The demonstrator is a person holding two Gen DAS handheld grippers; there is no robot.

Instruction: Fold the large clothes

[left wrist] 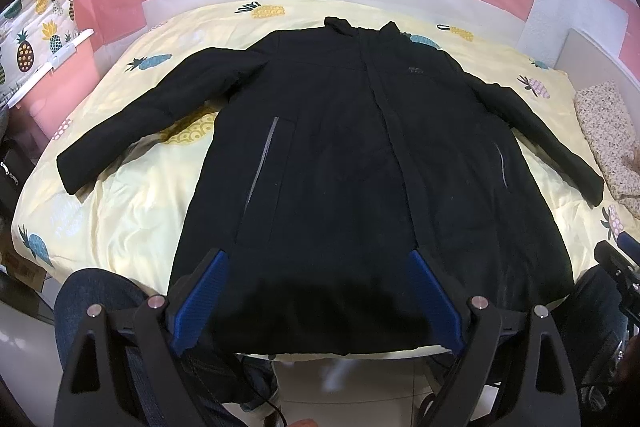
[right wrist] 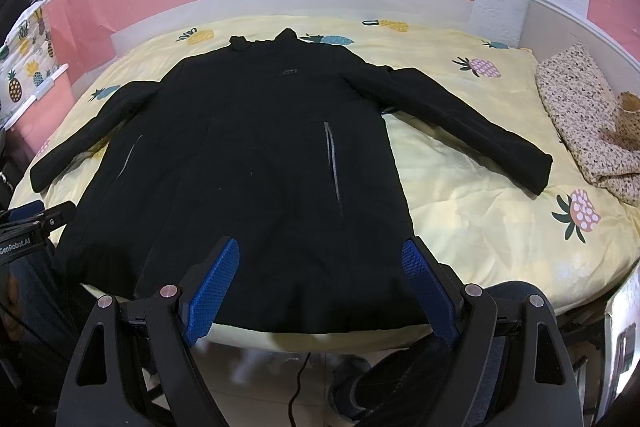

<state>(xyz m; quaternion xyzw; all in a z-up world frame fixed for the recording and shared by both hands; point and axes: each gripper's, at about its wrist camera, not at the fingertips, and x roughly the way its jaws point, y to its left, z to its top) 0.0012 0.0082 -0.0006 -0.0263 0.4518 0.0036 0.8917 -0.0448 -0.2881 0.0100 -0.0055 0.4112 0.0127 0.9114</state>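
- Both jaws stood wide, holding nothing, over the black coat (left wrist: 360, 155).
- I judged its bulk, probably padded, might slip a shallow pinch.

Matt black cloth coat (left wrist: 360, 167), soft printed cotton quilt (left wrist: 132, 195), textured blue tongs pads (right wrist: 214, 291).

bare quilt (right wrist: 460, 195) beside coat (right wrist: 240, 167), floral bedding (right wrist: 576, 123) right

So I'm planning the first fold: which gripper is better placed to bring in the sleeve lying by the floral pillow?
Right gripper, probably: open, it sits toward that sleeve near the floral pillow; the left gripper sits farther across the black coat.
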